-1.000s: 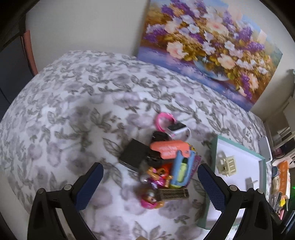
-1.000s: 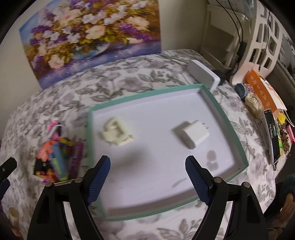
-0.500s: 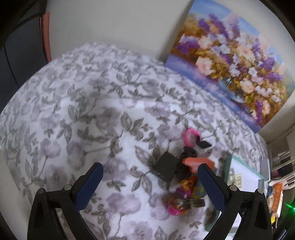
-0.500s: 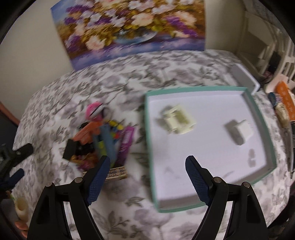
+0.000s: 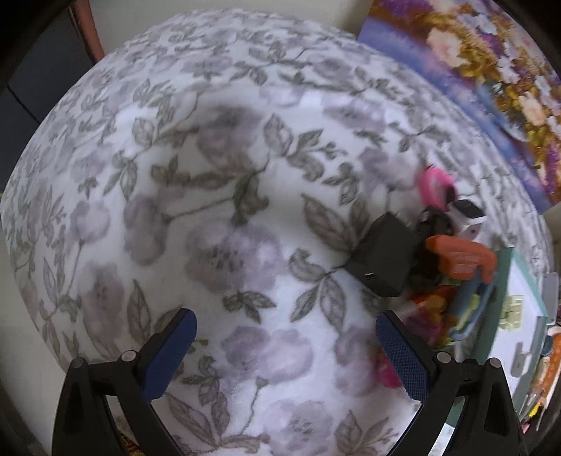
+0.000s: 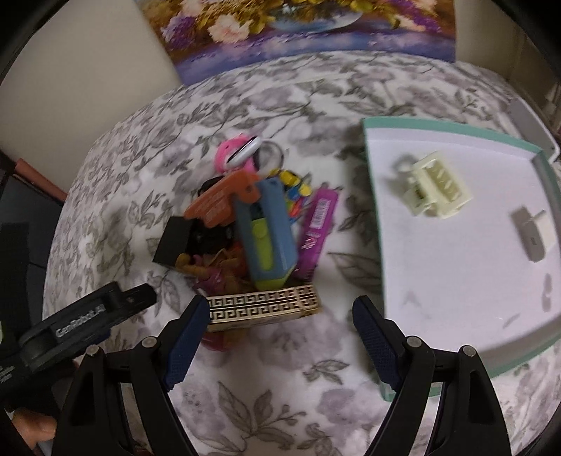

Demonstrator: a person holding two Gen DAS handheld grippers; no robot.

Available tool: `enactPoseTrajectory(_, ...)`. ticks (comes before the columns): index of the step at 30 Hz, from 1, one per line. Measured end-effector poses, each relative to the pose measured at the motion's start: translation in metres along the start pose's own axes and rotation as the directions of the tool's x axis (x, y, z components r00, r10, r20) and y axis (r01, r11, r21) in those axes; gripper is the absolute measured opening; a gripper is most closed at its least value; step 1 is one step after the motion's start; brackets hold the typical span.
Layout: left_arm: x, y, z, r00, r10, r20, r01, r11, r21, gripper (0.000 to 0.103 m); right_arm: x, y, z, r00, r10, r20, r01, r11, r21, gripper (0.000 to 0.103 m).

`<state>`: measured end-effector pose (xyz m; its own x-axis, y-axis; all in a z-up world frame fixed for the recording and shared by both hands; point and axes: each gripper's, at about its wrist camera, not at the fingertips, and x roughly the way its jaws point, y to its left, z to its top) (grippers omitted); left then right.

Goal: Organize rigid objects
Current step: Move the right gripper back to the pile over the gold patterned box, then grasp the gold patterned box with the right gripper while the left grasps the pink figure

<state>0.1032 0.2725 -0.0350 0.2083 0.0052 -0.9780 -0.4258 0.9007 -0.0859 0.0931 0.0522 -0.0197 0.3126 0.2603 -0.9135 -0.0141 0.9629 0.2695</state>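
Right now a small pile of toys and bits sits in the middle of the bed, just beside the tray with the green rim. On top of the pile lies a blue case with a yellow-green piece, with an orange tag, a pink watch, a purple bar, a black block and a gold patterned box around it. The right wrist view shows inside the tray: a cream clip and a white plug lie there, apart. The left wrist view shows mostly bare flowery blanket, with the pile at its right edge. The right gripper is spread wide, holding nothing, just above the gold box. The left gripper is wide too, over the blanket. A flower painting leans on the wall behind the bed.
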Motion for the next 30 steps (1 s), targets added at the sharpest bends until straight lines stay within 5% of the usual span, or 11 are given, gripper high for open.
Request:
enactPoseTrajectory(20, 0.017, 0.005, 0.01, 0.997, -0.048, -0.061, 0.044, 0.997, -0.07, 0.103, 0.036, -0.009, 0.004, 0.989, 0.111, -0.094, -0.104, 0.992, 0.074, 0.084)
enactPoseTrajectory(30, 0.018, 0.005, 0.005, 0.995, -0.064, -0.072, 0.059, 0.996, -0.074, 0.103, 0.034, -0.014, 0.004, 0.992, 0.092, -0.088, -0.085, 0.993, 0.083, 0.084)
